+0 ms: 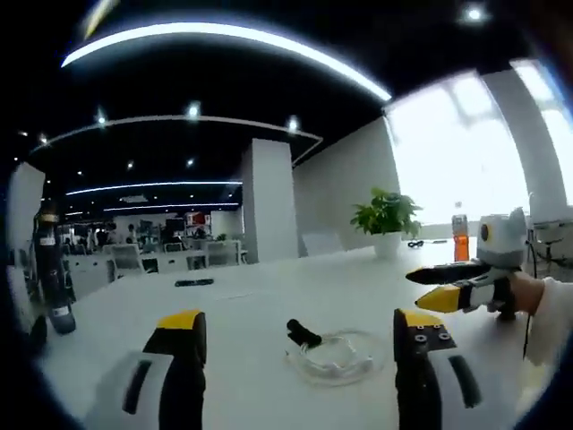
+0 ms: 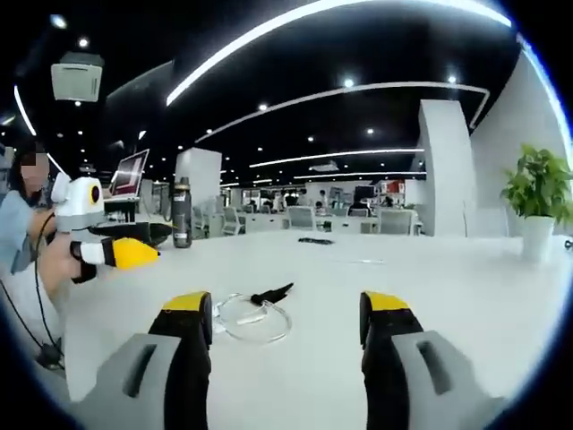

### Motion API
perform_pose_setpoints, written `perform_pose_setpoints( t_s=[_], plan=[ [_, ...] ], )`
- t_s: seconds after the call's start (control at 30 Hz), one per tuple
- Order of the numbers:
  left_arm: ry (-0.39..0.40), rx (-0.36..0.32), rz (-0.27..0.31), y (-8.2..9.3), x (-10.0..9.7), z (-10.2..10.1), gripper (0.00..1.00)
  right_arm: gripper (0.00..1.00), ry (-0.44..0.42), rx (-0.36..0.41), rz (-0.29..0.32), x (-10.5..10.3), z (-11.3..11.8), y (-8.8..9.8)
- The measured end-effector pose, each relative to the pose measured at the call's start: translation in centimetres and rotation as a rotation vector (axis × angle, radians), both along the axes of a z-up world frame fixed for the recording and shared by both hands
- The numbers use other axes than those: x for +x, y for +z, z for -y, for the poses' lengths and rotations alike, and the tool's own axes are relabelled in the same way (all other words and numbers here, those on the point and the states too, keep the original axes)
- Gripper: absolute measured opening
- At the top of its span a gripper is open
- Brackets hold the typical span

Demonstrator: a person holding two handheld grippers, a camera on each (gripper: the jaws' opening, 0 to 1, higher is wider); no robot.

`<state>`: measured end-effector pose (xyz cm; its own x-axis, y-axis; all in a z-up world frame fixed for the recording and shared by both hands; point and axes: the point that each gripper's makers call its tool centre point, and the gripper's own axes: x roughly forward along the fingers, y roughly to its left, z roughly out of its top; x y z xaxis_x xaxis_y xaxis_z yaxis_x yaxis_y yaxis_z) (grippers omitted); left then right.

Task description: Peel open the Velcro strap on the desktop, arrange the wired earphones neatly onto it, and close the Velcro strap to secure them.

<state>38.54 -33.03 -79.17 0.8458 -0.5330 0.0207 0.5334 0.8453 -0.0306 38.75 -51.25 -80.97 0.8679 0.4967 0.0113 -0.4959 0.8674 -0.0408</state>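
Observation:
On the white desktop (image 1: 269,296) lies a loose coil of white wired earphones (image 1: 340,356), with a short black Velcro strap (image 1: 303,333) at its upper left edge. My left gripper (image 1: 300,327) stands open just short of them, its yellow-tipped jaws wide apart. In the right gripper view the same earphones (image 2: 253,318) and strap (image 2: 271,293) lie ahead and to the left of my right gripper (image 2: 286,309), which is open too. Each gripper shows in the other's view: the right one (image 1: 457,285) at the far right, the left one (image 2: 125,244) at the far left.
A potted plant (image 1: 387,218) and an orange bottle (image 1: 459,236) stand near the table's far edge by the window. A dark bottle (image 2: 182,213) and a monitor (image 2: 128,175) stand at the other side, beside a seated person (image 2: 18,233). A flat black item (image 1: 194,282) lies further out on the table.

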Motion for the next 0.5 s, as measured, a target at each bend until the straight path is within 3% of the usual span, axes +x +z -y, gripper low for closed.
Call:
perform_pose_setpoints(
  t_s=[0.17,0.33,0.4,0.5],
  plan=[
    [0.050,-0.011,0.014,-0.8,0.4,-0.9,0.87,0.68,-0.024,0.044,0.015,0.1,0.7,0.2],
    [0.057,-0.043,-0.026,-2.8,0.8,-1.5,0.85,0.70,-0.029,0.069,0.010,0.2,0.9,0.1],
    [0.078,0.011,-0.008,-3.3,0.8,-2.0,0.84,0.70,-0.030,0.067,0.010,0.2,0.9,0.0],
    [0.061,0.020,0.013,-3.2,0.5,-1.6,0.86,0.73,-0.045,0.053,0.016,0.5,1.1,-0.1]
  ],
)
